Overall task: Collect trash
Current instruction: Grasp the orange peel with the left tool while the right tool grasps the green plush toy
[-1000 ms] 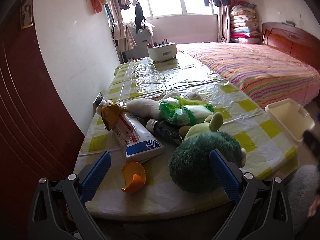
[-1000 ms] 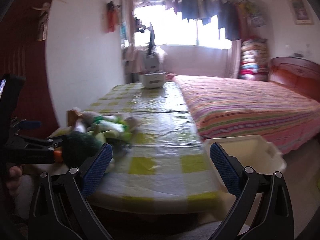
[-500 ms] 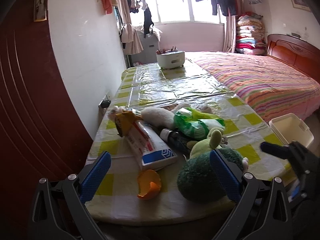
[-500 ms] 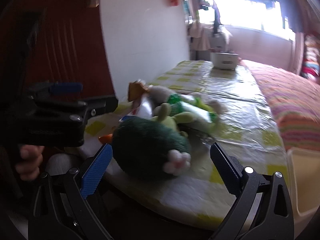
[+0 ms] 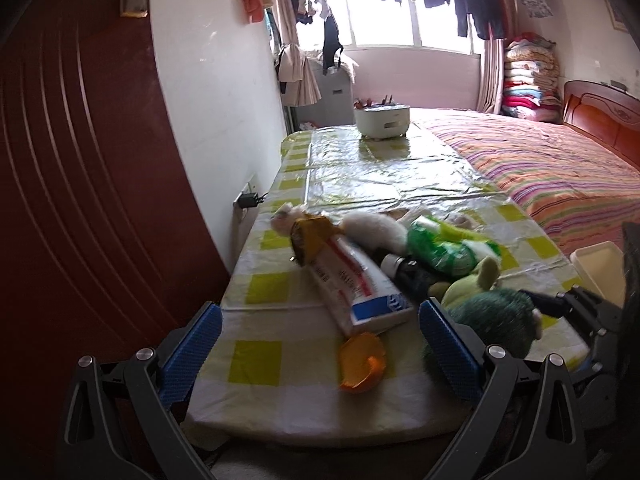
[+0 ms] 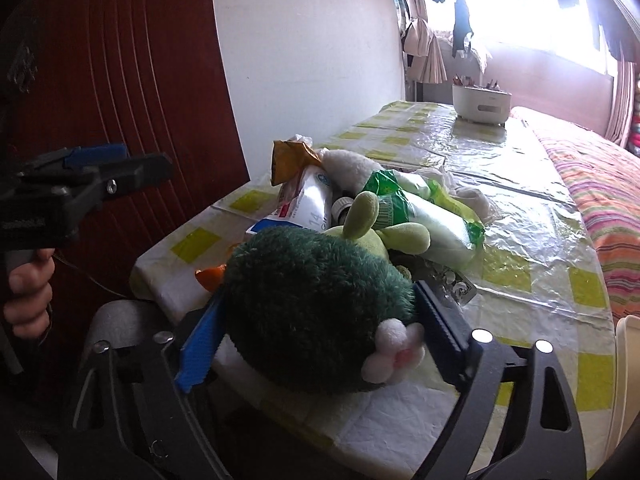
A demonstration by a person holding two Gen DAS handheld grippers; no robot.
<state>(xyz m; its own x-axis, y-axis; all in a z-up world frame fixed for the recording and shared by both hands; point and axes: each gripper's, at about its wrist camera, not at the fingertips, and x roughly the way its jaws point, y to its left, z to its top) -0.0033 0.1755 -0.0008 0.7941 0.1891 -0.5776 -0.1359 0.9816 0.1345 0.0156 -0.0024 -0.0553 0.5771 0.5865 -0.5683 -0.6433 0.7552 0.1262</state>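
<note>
The right claw [image 6: 320,316] is closing around the dark green plush toy [image 6: 312,304] at the desk's [image 6: 532,216] near edge, pads touching its fur, apparently clearing it aside; the left claw [image 5: 316,344] is hovering spread, empty, above the orange peel [image 5: 362,362].

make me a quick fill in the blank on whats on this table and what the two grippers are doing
1. The right gripper has its jaws around the dark ____ plush toy.
2. The left gripper holds ____ between its jaws.
3. The peel near the table edge is ____ in colour.
4. The white tub stands at the table's ____ end.

Missing words: green; nothing; orange; far
</note>
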